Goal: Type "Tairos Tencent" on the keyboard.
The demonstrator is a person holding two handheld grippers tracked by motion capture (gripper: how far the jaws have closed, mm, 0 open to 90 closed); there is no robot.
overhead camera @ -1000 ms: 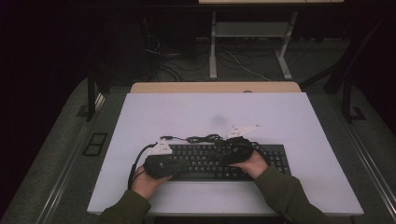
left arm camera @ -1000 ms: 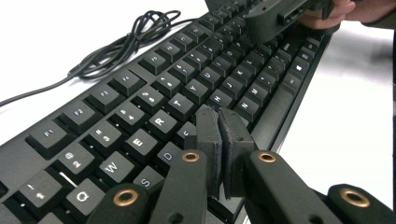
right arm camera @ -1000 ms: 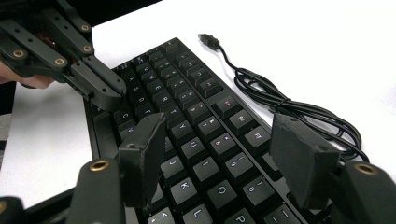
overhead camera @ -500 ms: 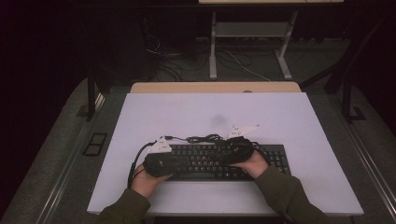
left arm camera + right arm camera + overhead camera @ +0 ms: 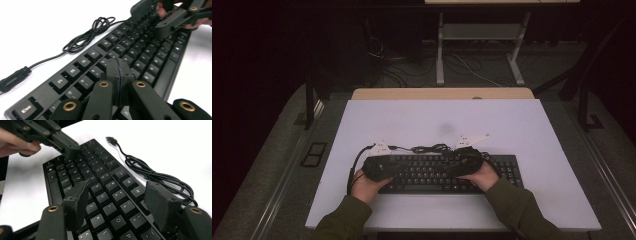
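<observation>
Right now my left gripper (image 5: 117, 65) has its jaws pressed flat together with nothing between them; they have just been closing the last bit. Its tips hang just above the left half of the keyboard (image 5: 130, 53), pointing along the rows of keys. From the high view that gripper (image 5: 379, 167) sits over the keyboard's (image 5: 437, 172) left end, held in my left hand (image 5: 366, 186).

What lies under both tools is a full-size black keyboard with low, square, matt keycaps and pale legends, some of them worn faint. A long blank bar runs along its near edge in the left gripper view. Beyond the left gripper's tips and to their left, the keyboard's thin black cable (image 5: 87, 35) lies bundled in loose loops on the white table (image 5: 512, 120), ending in a plug (image 5: 15, 78) just beside the keyboard's back edge.

Further right, my right gripper (image 5: 120, 203) stands well open, its two pads apart over the letter keys and gripping nothing. The keys marked K, O and P lie directly between and below its jaws. The cable loops (image 5: 160, 178) lie just off its right jaw. In the high view it (image 5: 468, 159) hovers over the keyboard's middle-right, in my right hand (image 5: 484, 176).
</observation>
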